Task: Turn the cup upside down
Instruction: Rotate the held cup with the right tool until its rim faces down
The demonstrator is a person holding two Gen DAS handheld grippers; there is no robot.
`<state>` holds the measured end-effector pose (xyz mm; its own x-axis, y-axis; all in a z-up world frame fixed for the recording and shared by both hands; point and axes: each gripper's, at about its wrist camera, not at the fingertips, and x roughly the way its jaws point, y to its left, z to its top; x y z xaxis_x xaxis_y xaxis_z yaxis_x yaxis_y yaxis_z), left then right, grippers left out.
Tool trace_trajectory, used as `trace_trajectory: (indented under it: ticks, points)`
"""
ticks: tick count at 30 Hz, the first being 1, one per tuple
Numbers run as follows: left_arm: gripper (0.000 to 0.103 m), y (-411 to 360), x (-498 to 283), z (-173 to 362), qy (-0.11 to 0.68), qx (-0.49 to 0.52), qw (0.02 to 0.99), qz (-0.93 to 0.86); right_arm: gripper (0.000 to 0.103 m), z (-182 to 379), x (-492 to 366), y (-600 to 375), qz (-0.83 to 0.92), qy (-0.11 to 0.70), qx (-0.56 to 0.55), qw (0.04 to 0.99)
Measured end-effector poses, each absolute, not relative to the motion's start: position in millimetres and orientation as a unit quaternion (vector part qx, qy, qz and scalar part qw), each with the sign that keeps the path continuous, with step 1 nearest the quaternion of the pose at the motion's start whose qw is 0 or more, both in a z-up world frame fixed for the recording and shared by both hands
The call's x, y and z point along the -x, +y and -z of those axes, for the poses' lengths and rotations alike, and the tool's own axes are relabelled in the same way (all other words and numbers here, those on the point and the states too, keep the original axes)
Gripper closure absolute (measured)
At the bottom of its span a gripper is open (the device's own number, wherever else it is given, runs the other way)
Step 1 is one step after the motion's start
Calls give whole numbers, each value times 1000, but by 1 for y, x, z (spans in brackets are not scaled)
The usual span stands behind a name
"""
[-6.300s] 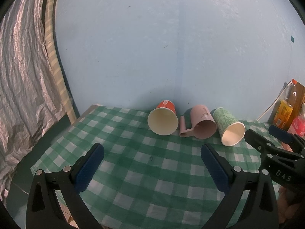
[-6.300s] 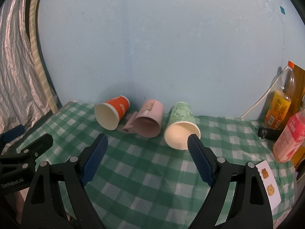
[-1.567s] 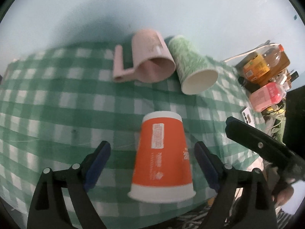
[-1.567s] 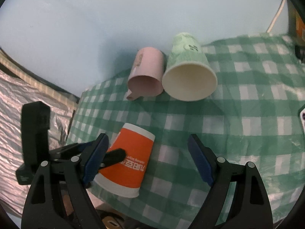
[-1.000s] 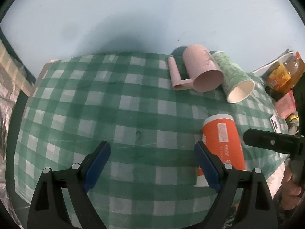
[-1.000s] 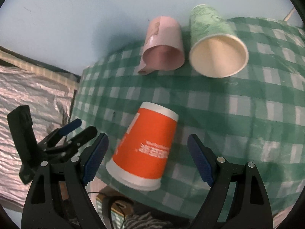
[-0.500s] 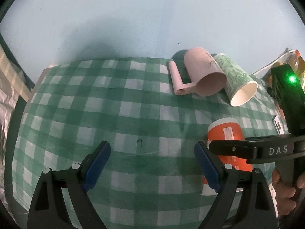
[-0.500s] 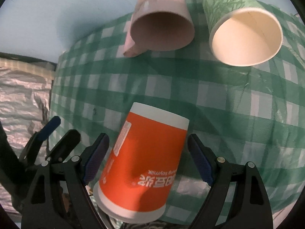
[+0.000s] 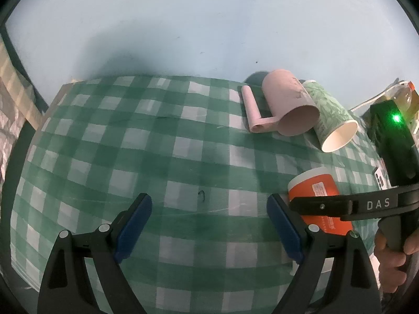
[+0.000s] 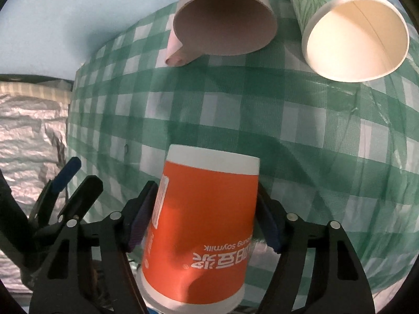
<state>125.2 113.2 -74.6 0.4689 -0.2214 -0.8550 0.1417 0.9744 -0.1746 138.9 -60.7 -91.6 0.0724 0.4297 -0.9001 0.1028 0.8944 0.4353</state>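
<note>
Between the right claw (image 10: 201, 214) pads sits the inverted orange cup (image 10: 201, 225).

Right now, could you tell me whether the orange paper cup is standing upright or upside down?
Upside down. The orange paper cup stands on the checked tablecloth with its wide rim down, narrow base up and inverted print, between the right gripper fingers.

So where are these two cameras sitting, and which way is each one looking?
Left wrist: rides on the left tongs, looking forward and down over the checked tablecloth; its two open blue-padded fingers show, and the person's right hand at the edge.
Right wrist: rides on the right tongs, looking close along both fingers, which flank the upside-down orange cup.
Shared: the orange cup, the pink mug and the green cup, both lying on their sides, and each other's tongs.
</note>
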Motion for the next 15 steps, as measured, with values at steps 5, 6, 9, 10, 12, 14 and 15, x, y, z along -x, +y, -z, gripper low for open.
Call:
trace_trajectory:
  ticks: [5,6,9,10,12,14,15]
  points:
    - [12,115,-122,75,505,50,855,104,31,88,-132,-63,-134,656,-201,715]
    - [12,115,-122,74,504,52,856,104,31,86,-130,-63,-140,651,-200,719]
    - [12,115,-119,72,501,59,857,104,31,74,-119,-65,-158,623,-197,741]
    - [12,115,-117,71,499,63,858,105,31,67,-114,-65,-167,605,-196,754]
    - [12,116,-115,68,495,68,860,103,31,53,-104,-63,-180,571,-180,780]
    - [12,117,-111,65,487,73,865,97,31,38,-93,-60,-183,534,-150,812]
    - [12,117,-109,64,485,77,866,94,31,33,-88,-58,-184,515,-135,826]
